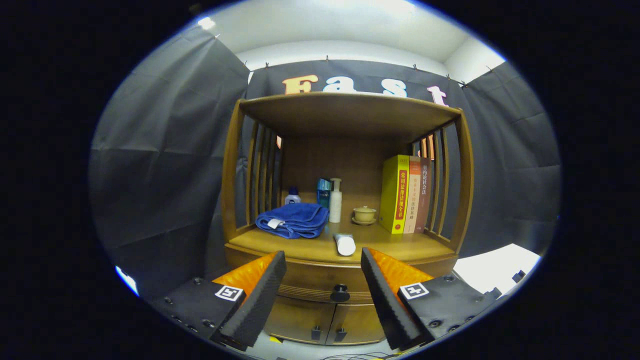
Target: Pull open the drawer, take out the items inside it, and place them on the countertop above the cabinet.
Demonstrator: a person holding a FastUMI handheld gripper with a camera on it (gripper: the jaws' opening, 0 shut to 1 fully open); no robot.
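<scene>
Beyond the gripper, a folded blue towel lies on the bench to the left. Behind it stands a small blue-capped bottle. Right of the towel, a teal box and a white pump bottle stand side by side. A small lidded cup on a saucer sits further right, next to three upright books, the nearest yellow. Two small cabinet doors sit low between the fingers.
</scene>
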